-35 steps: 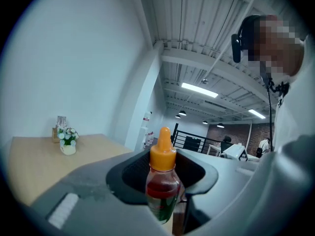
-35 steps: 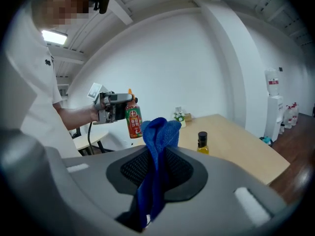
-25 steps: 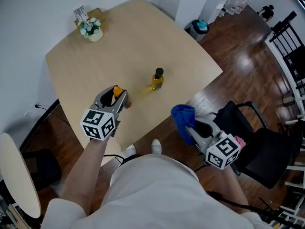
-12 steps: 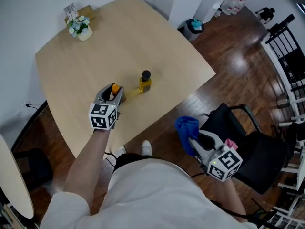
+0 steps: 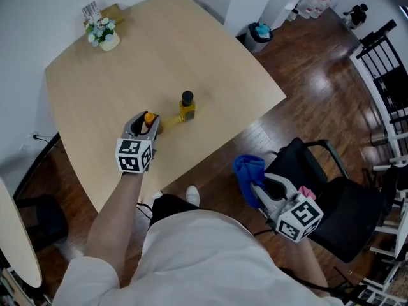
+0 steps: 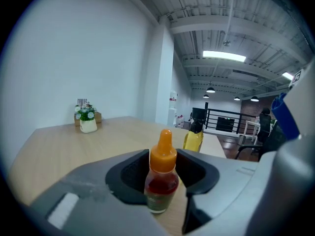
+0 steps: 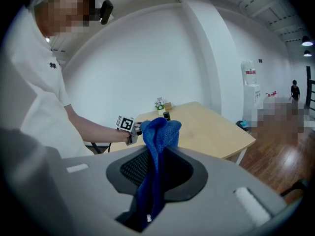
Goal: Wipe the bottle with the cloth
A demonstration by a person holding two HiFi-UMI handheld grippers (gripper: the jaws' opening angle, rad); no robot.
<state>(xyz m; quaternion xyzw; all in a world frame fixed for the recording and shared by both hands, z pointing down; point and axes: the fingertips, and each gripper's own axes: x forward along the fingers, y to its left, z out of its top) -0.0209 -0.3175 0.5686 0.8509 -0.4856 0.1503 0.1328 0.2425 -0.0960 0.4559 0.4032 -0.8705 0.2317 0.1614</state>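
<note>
Flagging risks. Left gripper [image 5: 148, 125] is clamped on the small orange-capped bottle [image 6: 160, 181], pads on its body, low over the table [image 5: 115, 62] near the front edge. Can't tell if the base touches the top. Right gripper [image 5: 258, 189] is closed on the blue cloth [image 5: 248, 169], off the table over the floor beside the chair [image 5: 319, 171], well apart from the bottle. Wiping not started, my read.

Failure modes:
- The bottle is small and round, so side load from the cloth likely twists it or pops it out of the pads.
- The cloth is pinched on one fold with a loose bunch above, so drag could pull it free.
- Yellow black-capped bottle [image 5: 186, 107] stands near the left jaws. A wide swing in could tip it.
- The pads cover part of the body, so that area gets missed.
</note>
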